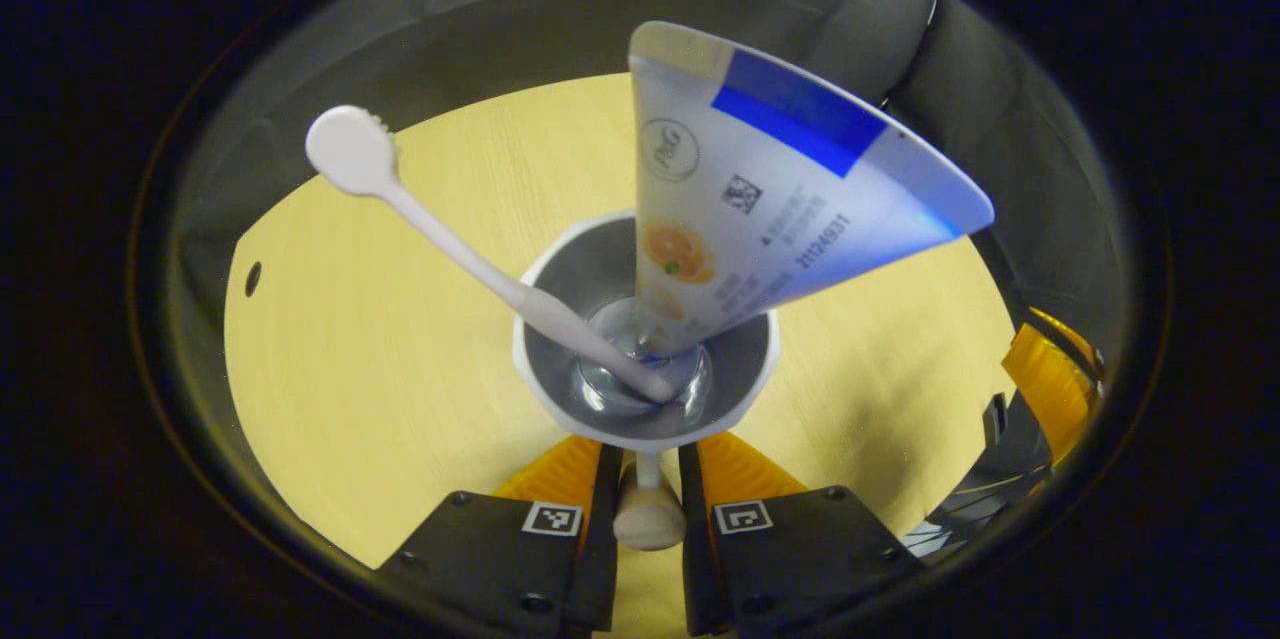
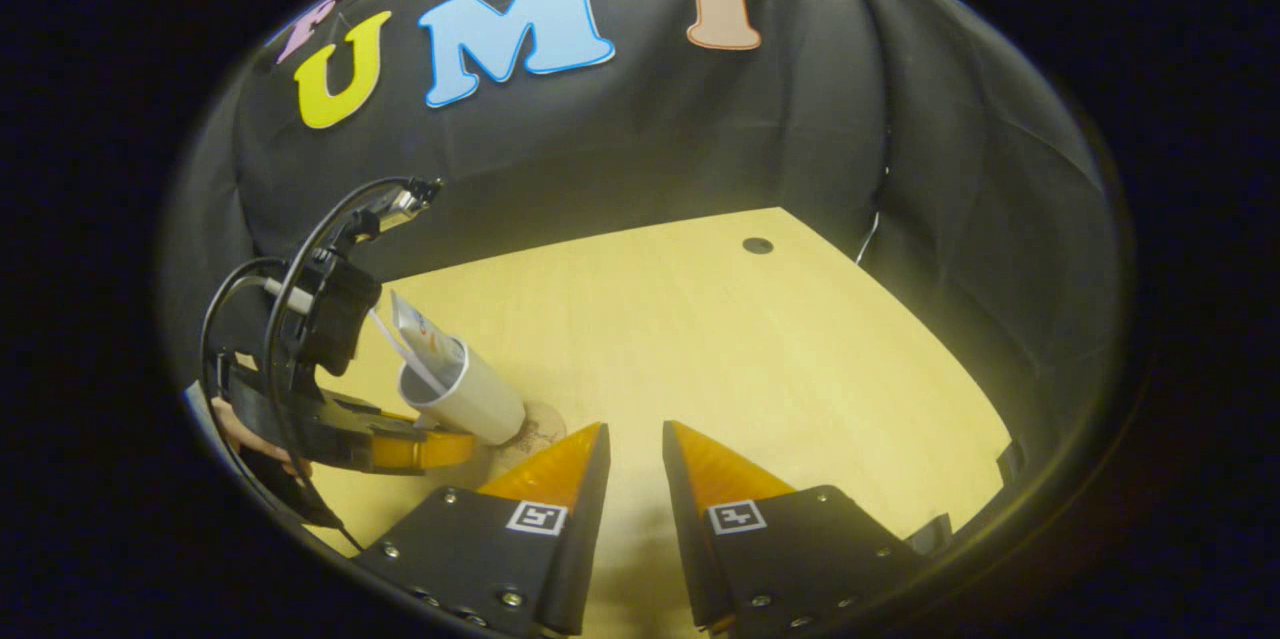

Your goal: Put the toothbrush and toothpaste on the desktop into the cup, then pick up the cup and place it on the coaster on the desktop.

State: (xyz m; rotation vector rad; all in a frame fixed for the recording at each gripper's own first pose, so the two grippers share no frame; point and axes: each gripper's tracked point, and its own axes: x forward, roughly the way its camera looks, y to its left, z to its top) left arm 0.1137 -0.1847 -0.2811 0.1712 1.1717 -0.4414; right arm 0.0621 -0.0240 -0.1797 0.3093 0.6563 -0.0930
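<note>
The left gripper [image 1: 648, 479] looks straight down into the white cup [image 1: 645, 339], its fingers closed narrowly on the cup's handle [image 1: 649, 509], which sits pinched between them at the bottom of the left gripper view. Inside the cup stand the toothbrush [image 1: 440, 229], leaning to one side with its bristle head up and out past the rim, and the toothpaste tube [image 1: 760, 189], cap end down and flat crimped end fanning high above the rim.

In the right gripper view the cup [image 2: 470, 399] sits towards the near left part of the wooden desktop [image 2: 720, 339], tilted, its base on or just above a round brownish coaster [image 2: 535, 429]; whether it rests fully there cannot be told. The right gripper [image 2: 635, 449] hovers over the desktop near its front edge, fingers apart with nothing between them, beside the coaster.

The cup looks rigid and light, probably plastic or ceramic with a smooth wall, so the handle is the sound place to hold it. The contents make it top-heavy: the tube is soft and tall, the toothbrush is thin and stiff, and both lean loosely on the rim. A tilt could tip either out, so the cup likely wants to be kept upright and set down gently on its base.
</note>
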